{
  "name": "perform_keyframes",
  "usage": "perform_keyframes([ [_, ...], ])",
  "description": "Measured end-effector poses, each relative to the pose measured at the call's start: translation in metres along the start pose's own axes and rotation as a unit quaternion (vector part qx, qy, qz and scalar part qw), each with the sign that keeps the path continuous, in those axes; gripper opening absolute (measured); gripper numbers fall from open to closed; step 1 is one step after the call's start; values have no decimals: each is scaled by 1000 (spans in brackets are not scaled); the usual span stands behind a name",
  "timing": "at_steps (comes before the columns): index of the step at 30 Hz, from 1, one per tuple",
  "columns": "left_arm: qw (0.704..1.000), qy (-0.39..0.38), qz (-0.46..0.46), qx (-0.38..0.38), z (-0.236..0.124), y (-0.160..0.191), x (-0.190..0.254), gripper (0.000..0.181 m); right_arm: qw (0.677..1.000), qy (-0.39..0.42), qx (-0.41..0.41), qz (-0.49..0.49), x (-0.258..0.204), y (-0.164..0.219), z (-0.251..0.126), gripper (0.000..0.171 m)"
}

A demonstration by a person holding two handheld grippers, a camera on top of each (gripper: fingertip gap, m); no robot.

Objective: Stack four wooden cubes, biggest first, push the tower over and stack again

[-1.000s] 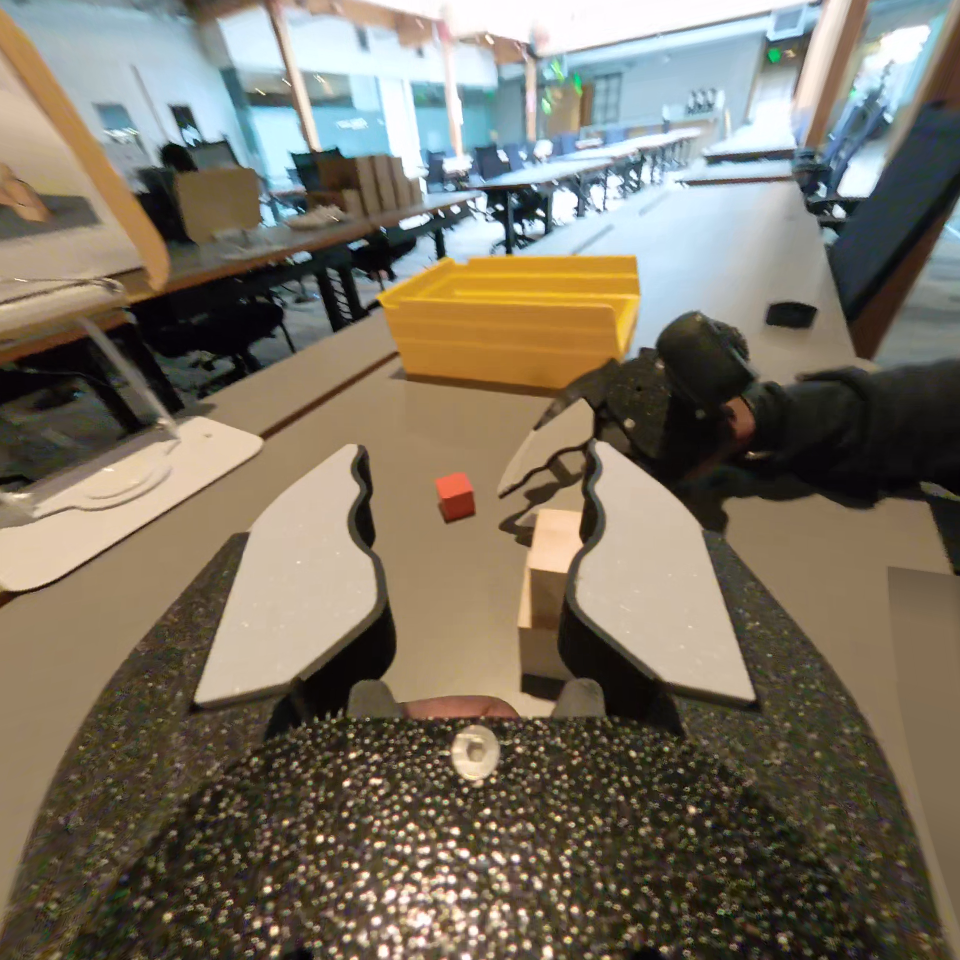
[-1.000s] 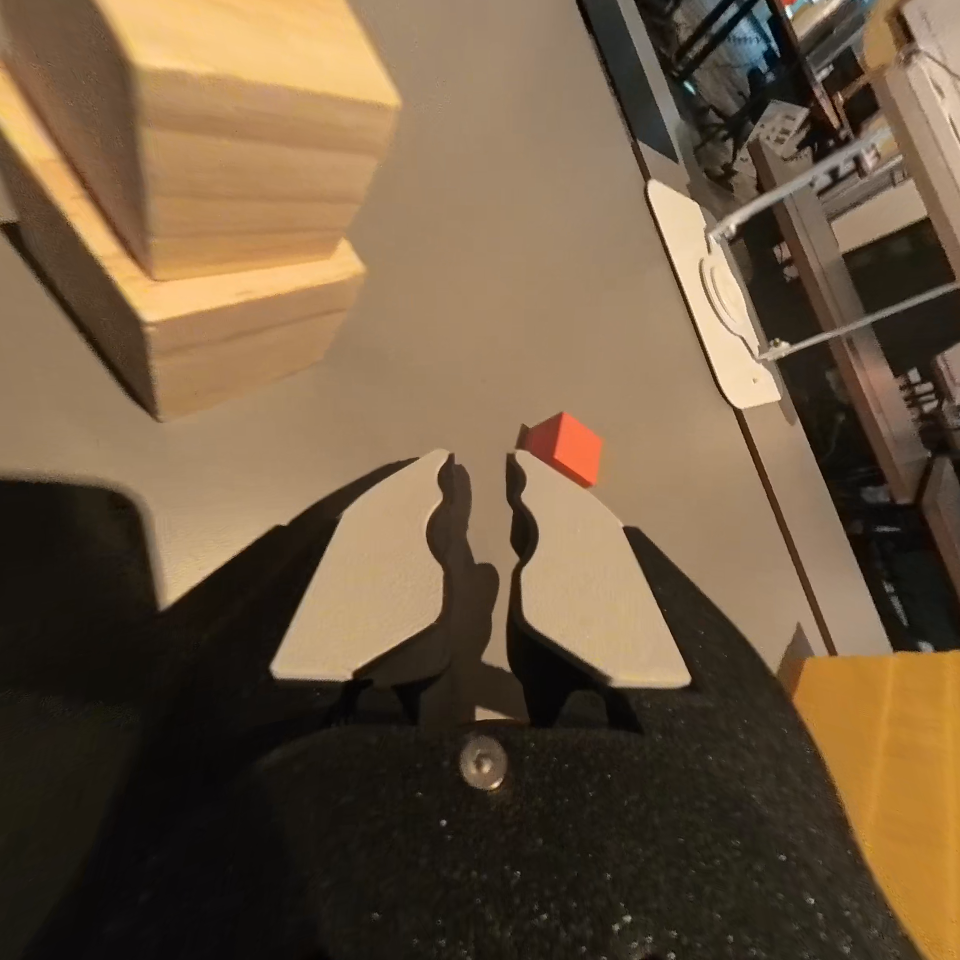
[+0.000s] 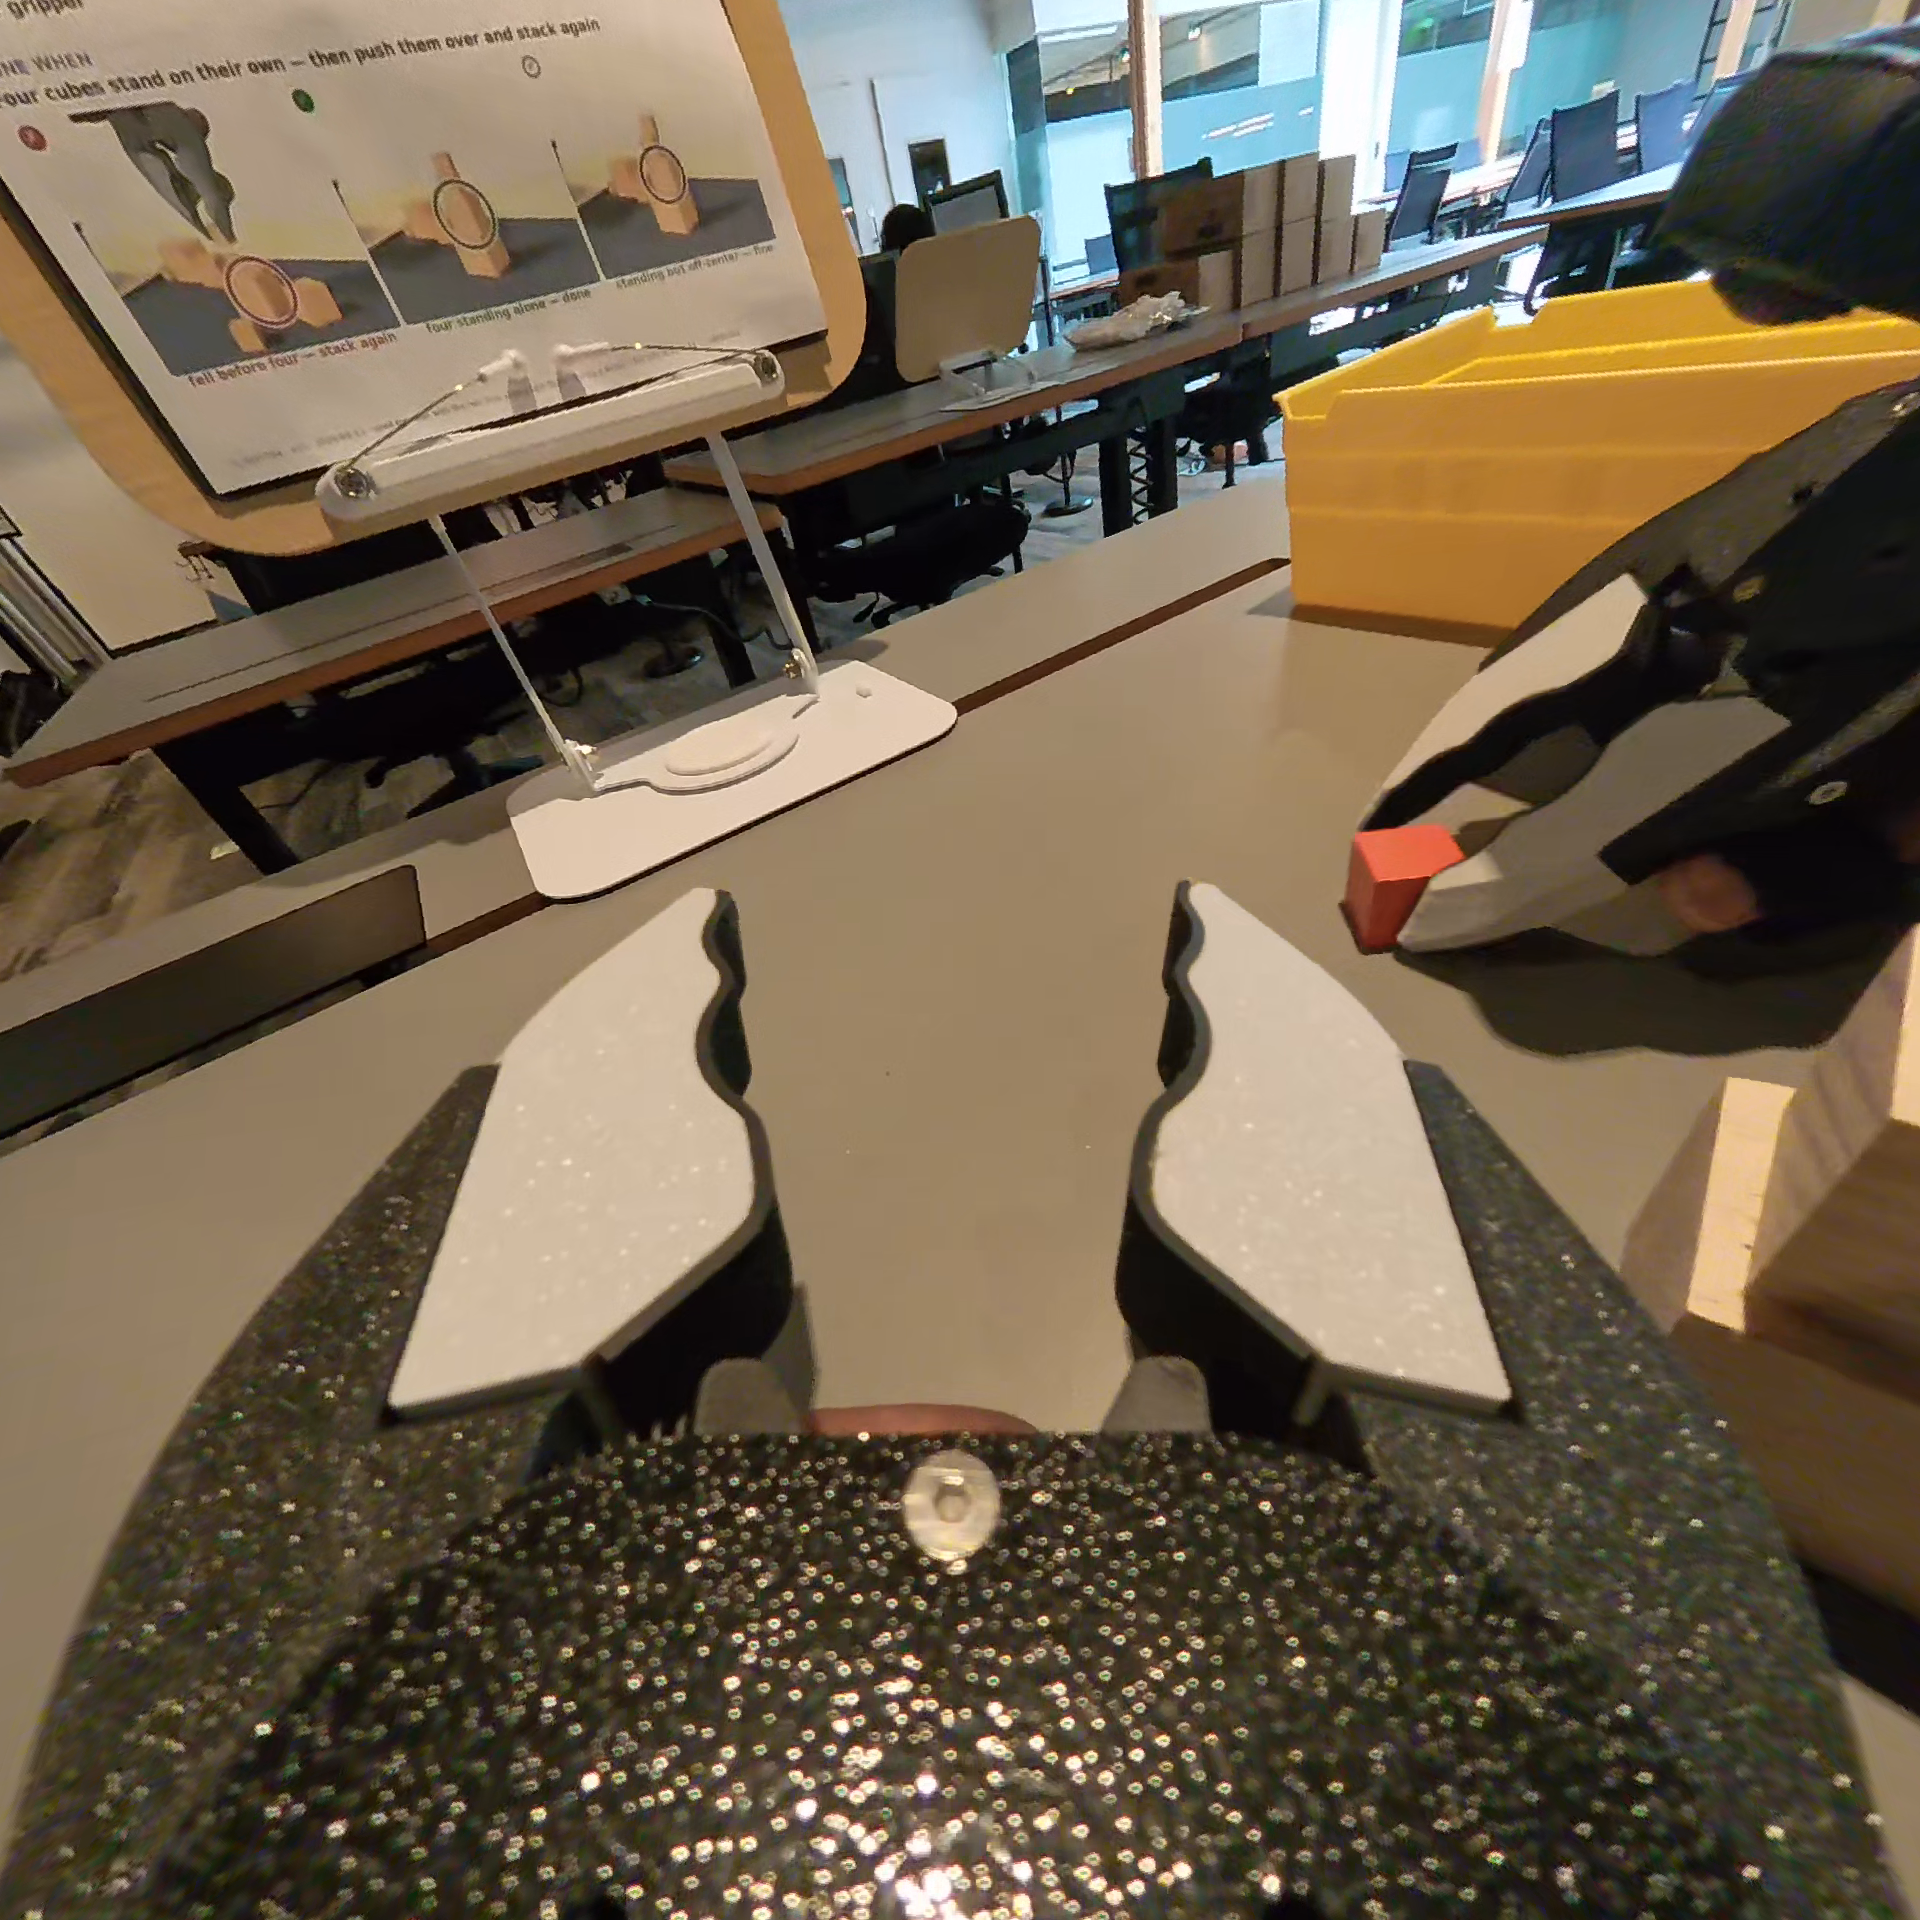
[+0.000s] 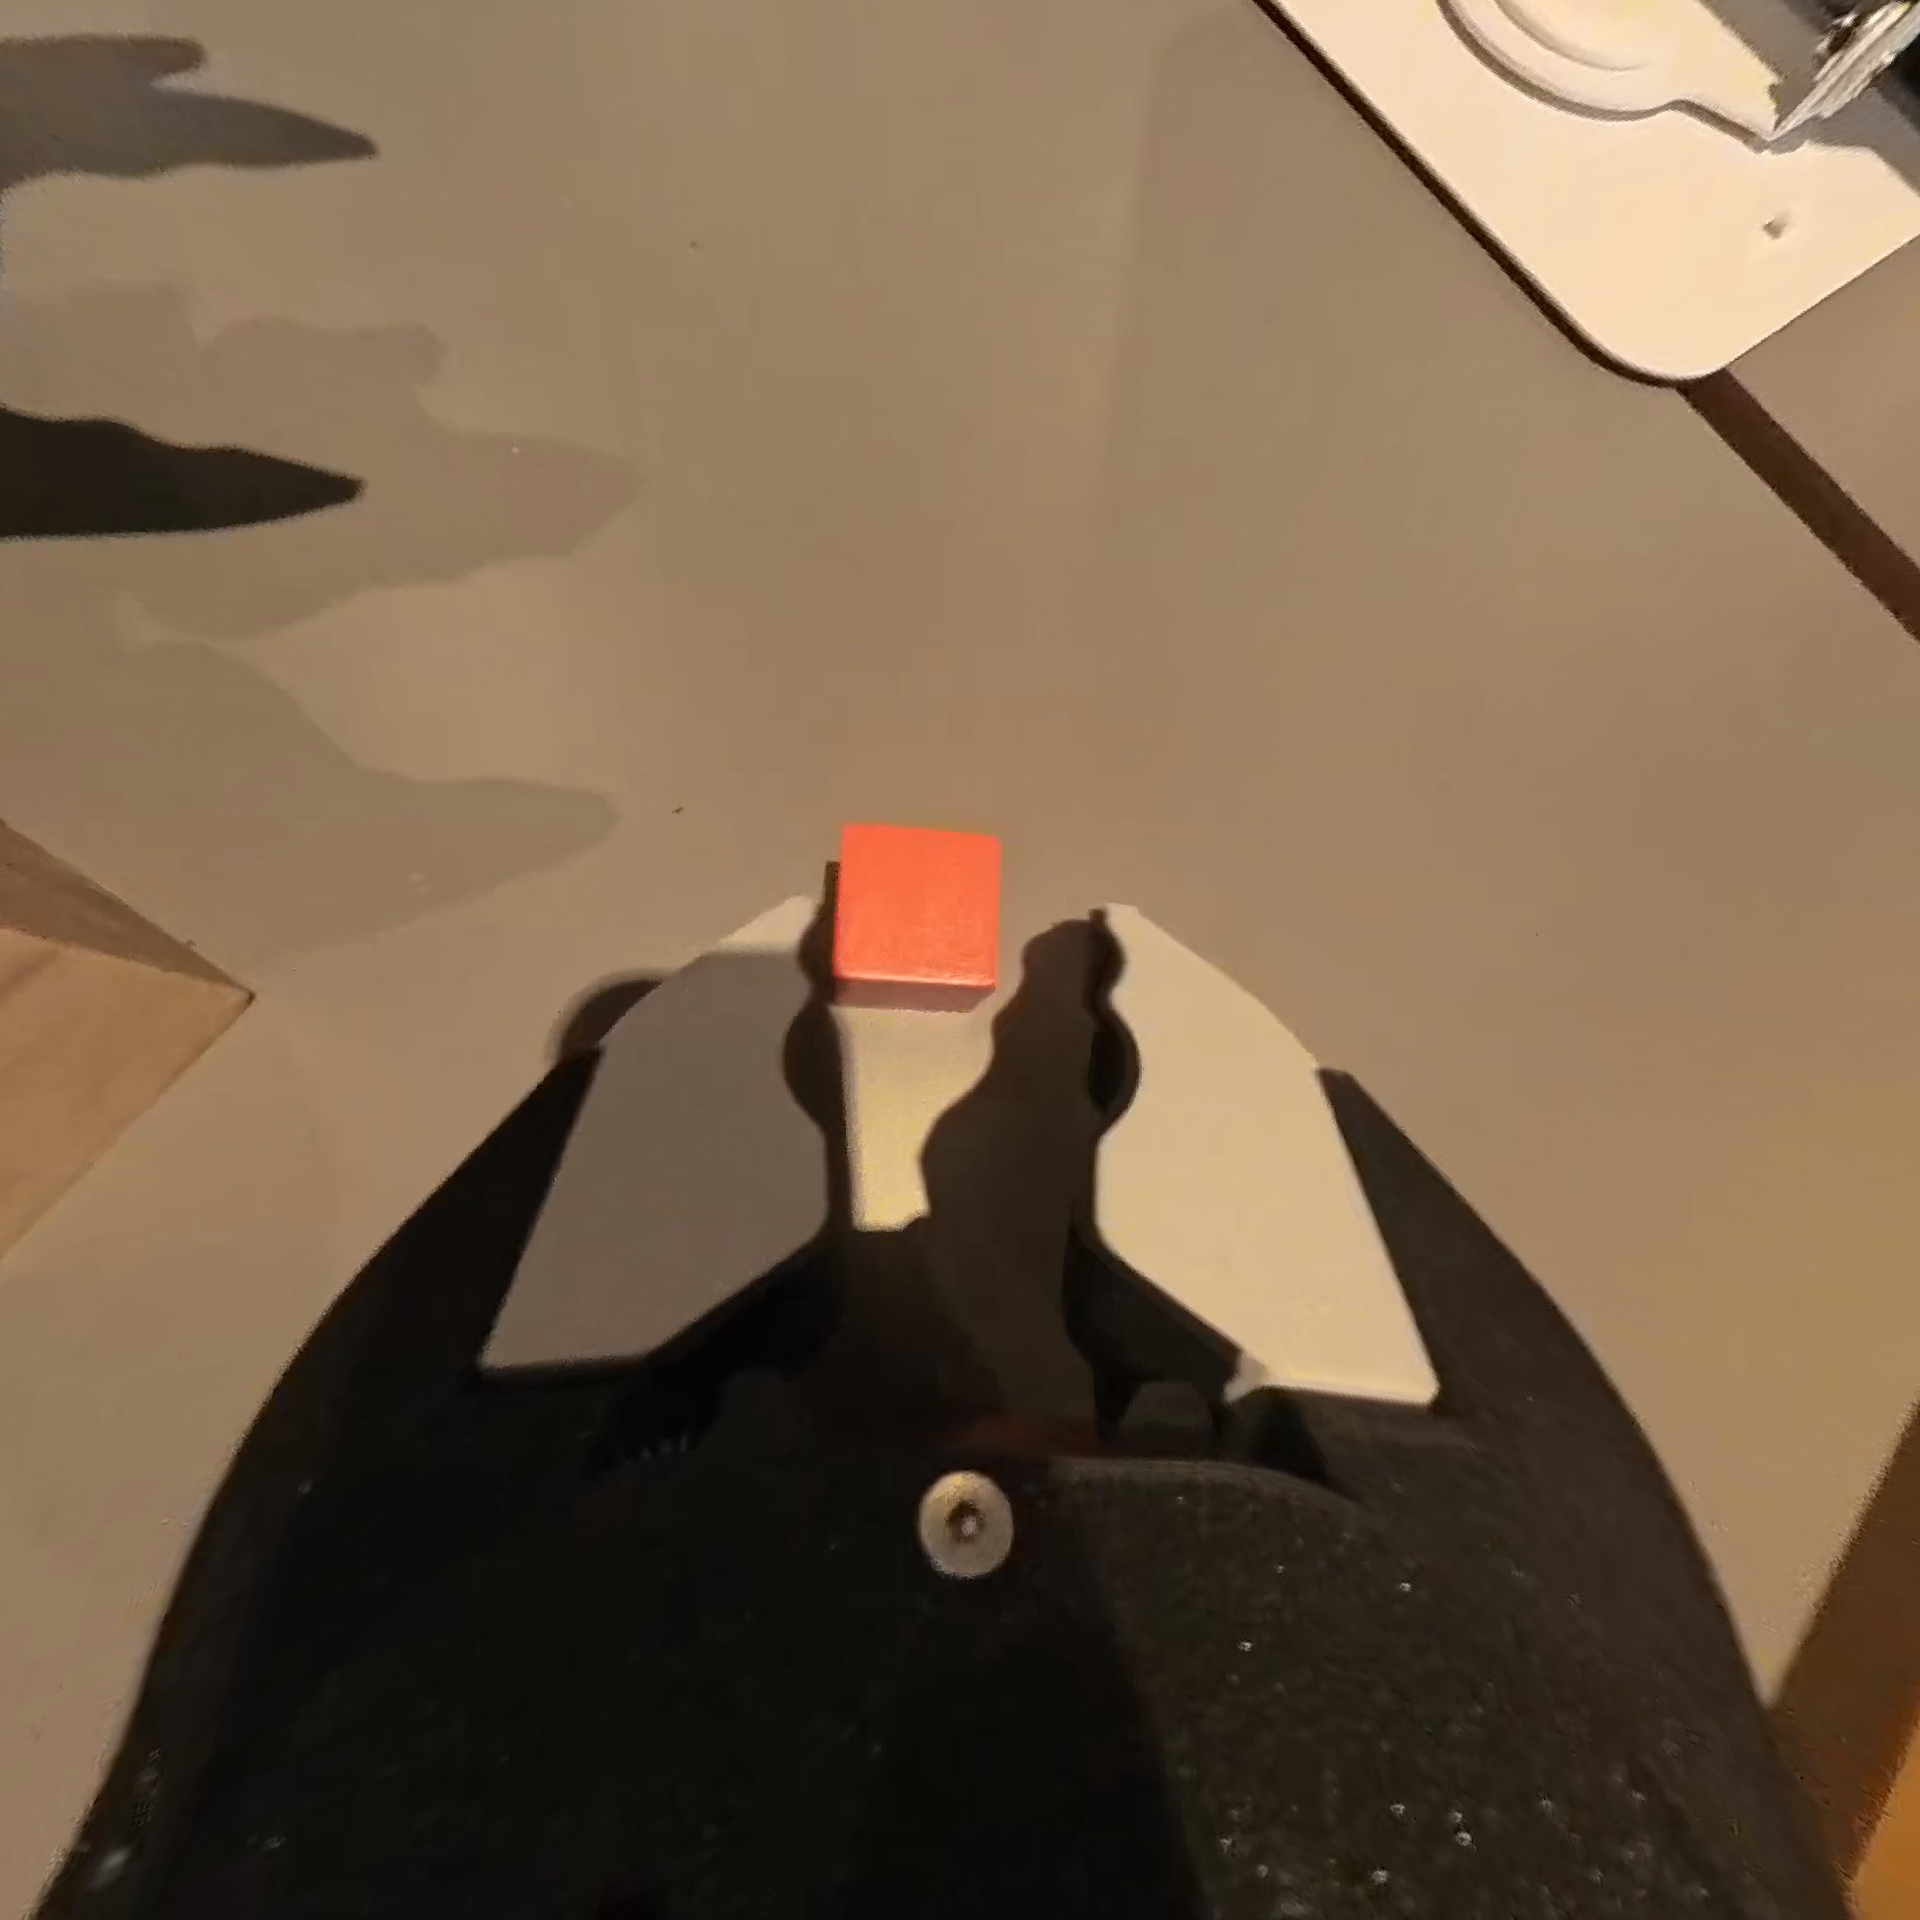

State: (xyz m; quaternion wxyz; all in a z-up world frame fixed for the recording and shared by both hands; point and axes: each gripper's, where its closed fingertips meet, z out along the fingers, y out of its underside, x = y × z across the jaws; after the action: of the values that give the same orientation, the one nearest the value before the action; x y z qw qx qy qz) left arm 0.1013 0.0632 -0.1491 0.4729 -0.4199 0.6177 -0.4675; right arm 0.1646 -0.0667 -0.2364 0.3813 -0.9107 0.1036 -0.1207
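Now, working outward from the small red wooden cube (image 4: 916, 906), the broad grey tabletop (image 3: 987, 883) is carrying everything, and the cube is sitting flat on it. Behind the cube and off to its left side in the left wrist view, a yellow plastic bin (image 3: 1538, 457) is standing at the far edge, and a white stand base (image 3: 727, 769) is holding up an instruction board (image 3: 416, 208). Nearer than the cube, the pale stacked wooden blocks (image 3: 1787, 1247) are showing only partly at the frame edge, so how many are sitting there cannot be told.

The right gripper (image 4: 956, 925) is straddling the cube with its jaws spread: one finger is sitting against or just beside one cube face, while the other is standing clear of the opposite face. Nothing is clamped yet. The left gripper (image 3: 951, 914) is hovering released and empty over bare table, well apart from the cube.

Judging from this, the step in hand is grasping the cube for the top of the stack. Doing it well probably means centring the cube between the fingers before closing, since an uneven close could slide or twist so light a piece. Gripping low on flat opposite faces and lifting straight up should be keeping it square for placing.
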Motion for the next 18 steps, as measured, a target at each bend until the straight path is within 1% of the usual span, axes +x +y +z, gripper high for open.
perform_keyframes([
  [1,1000,0,1,0,0,0,0,77,1000,-4,0,0,-1,0,0,33],
  [2,1000,0,3,0,0,0,0,77,1000,-5,1,-1,-1,0,0,30],
  [6,1000,-2,13,-6,-1,2,1,76,999,-36,10,-15,-13,2,-7,28],
  [9,1000,-4,18,-8,-2,3,1,75,998,-59,13,-27,-26,12,-19,28],
  [14,1000,-2,24,-14,-2,4,2,73,996,-74,15,-54,-44,30,-42,29],
  [18,999,-5,41,-14,-2,5,5,72,994,-81,18,-74,-53,33,-48,29],
])
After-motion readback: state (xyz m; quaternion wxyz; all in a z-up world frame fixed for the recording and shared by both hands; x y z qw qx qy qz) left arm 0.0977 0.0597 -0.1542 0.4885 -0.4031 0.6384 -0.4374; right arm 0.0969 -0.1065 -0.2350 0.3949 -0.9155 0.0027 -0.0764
